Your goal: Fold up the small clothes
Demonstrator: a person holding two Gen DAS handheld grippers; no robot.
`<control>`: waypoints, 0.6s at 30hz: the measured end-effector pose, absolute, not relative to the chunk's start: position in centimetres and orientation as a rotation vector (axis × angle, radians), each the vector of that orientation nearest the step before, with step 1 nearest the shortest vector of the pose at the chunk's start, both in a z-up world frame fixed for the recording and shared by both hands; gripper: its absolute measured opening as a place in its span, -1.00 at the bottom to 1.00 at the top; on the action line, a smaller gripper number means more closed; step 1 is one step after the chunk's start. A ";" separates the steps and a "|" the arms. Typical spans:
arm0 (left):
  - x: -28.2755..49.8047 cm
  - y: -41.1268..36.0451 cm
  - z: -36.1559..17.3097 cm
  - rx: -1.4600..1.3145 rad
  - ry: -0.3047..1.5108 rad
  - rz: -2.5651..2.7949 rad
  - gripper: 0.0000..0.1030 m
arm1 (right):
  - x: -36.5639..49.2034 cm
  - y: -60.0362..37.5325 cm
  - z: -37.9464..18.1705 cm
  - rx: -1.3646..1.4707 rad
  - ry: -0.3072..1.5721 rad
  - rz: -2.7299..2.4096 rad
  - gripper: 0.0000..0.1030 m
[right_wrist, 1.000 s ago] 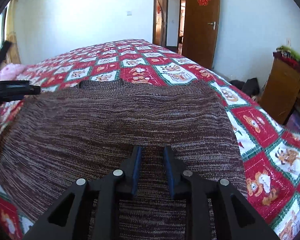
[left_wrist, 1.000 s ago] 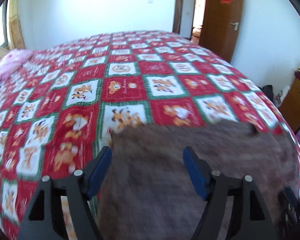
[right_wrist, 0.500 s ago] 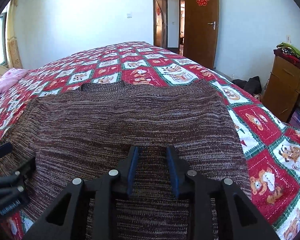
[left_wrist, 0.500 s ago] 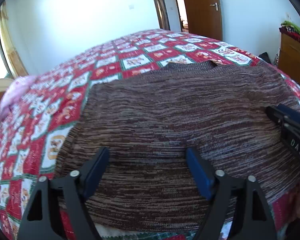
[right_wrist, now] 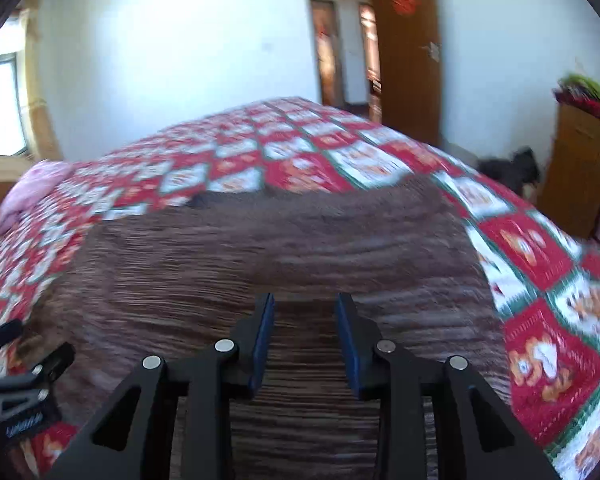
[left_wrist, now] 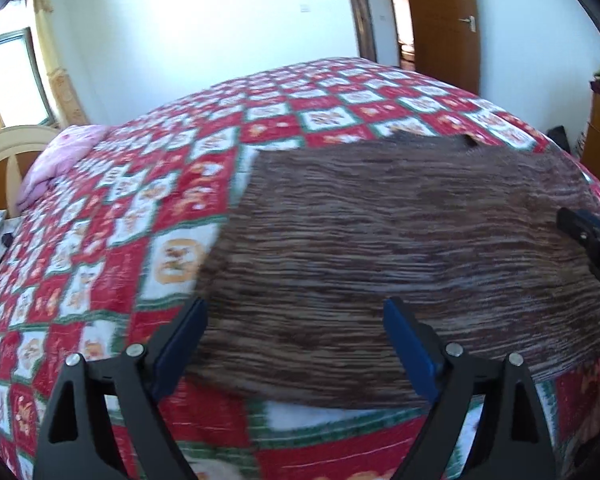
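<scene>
A brown striped knit sweater (left_wrist: 380, 240) lies spread flat on the red patchwork quilt (left_wrist: 100, 240). My left gripper (left_wrist: 296, 308) hovers over the sweater's near left corner. Its jaws are wide and still opening, and the blue pads press on nothing. The right wrist view shows the same sweater (right_wrist: 260, 260) filling the middle. My right gripper (right_wrist: 305, 300) hangs above its near part with the jaws a little apart and only flat knit under the gap. The right gripper (left_wrist: 592, 240) shows at the left view's right edge, and the left gripper (right_wrist: 20, 364) at the right view's lower left.
The quilt (right_wrist: 540, 280) covers the whole bed beyond the sweater. A pink bundle (left_wrist: 56, 160) lies at the far left by a cream headboard (left_wrist: 4, 148). A wooden dresser (right_wrist: 580, 168) stands at the right, with a brown door (left_wrist: 444, 20) behind the bed.
The left gripper swung in over the sweater, then drew back toward its left corner, and its jaws widened. The right gripper's jaws spread a little while it stayed over the sweater.
</scene>
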State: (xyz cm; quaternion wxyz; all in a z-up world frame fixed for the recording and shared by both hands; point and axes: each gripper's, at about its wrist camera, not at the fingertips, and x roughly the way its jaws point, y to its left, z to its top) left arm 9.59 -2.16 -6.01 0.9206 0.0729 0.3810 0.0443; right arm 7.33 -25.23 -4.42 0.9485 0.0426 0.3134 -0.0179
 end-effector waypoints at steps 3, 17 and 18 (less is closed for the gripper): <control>9.7 -1.2 -6.0 0.151 0.780 0.122 0.87 | 6.3 -22.4 -3.7 0.012 0.585 0.092 -0.36; 9.3 0.8 -7.3 0.118 0.841 0.167 0.88 | 7.8 -20.2 -7.0 0.018 0.727 0.202 -0.06; 9.2 1.0 -7.2 0.109 0.846 0.161 0.88 | 7.8 -20.1 -7.0 0.012 0.726 0.201 -0.06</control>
